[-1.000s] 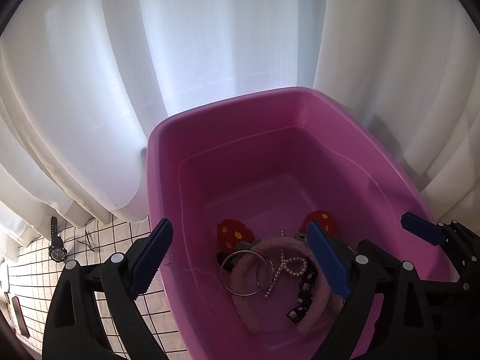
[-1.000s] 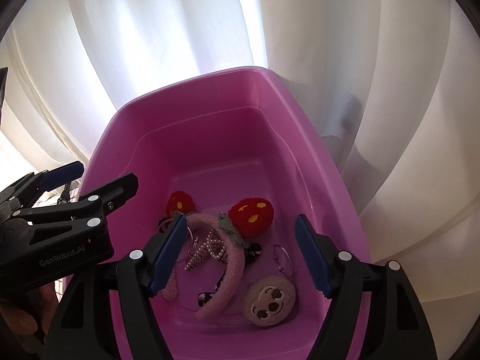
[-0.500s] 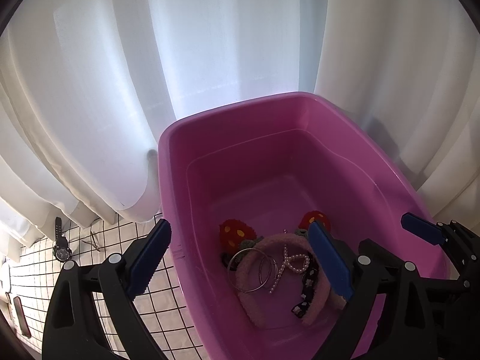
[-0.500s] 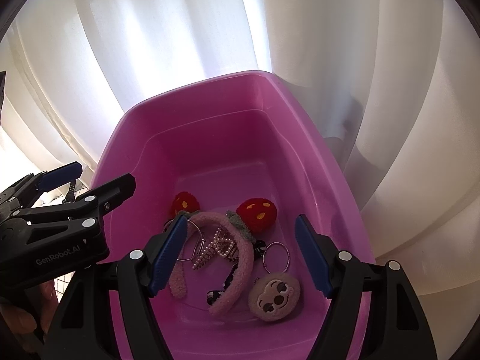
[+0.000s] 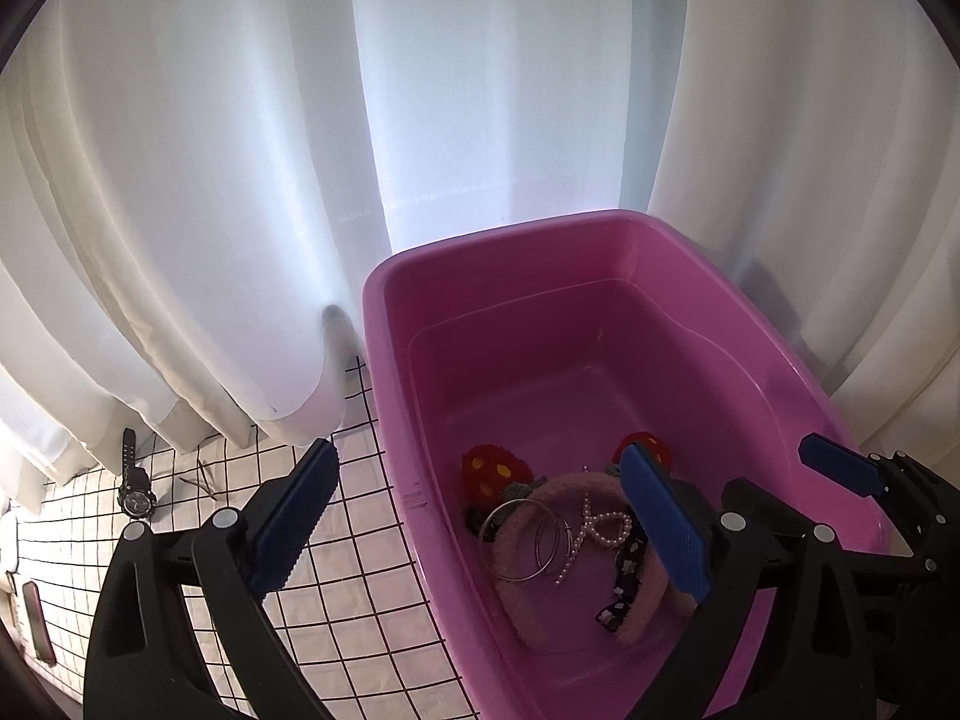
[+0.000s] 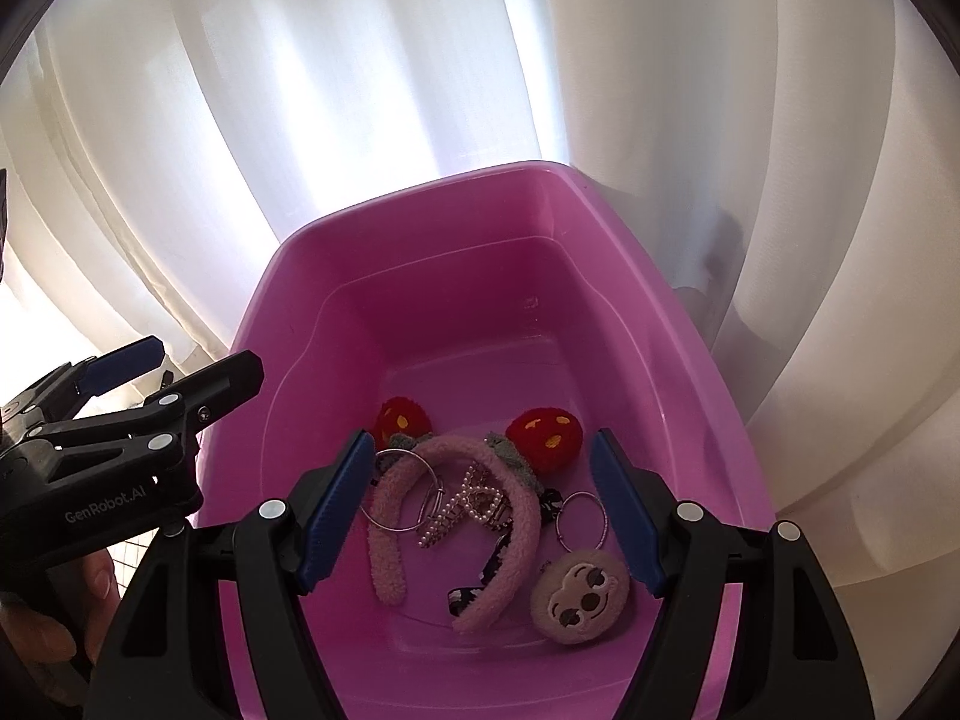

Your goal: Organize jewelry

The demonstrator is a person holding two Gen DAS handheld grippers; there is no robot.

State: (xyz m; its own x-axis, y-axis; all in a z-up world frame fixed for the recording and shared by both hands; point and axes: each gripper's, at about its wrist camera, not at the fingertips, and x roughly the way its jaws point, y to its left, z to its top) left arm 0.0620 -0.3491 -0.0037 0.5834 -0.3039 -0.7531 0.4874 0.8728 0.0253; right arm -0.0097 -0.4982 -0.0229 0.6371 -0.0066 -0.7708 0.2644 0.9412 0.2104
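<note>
Jewelry heaped at near end of pink tub [image 6: 420, 252], tub on grid-pattern tabletop [image 5: 336, 618] against white curtain [image 5: 240, 180]. Fuzzy pink headband [image 6: 516, 504] with two red pom-poms lies over silver rings [image 6: 399, 489] and pearl bow clip [image 6: 462, 495]; round plush face charm [image 6: 581, 600] on key ring just beside headband (dark patterned strap partly under it). Right tongs [image 6: 480, 510] wide, empty, above heap. Left tongs [image 5: 480, 522] wide, empty, straddling tub's left wall. Black watch [image 5: 135, 483] on tabletop, well apart from tub.
</note>
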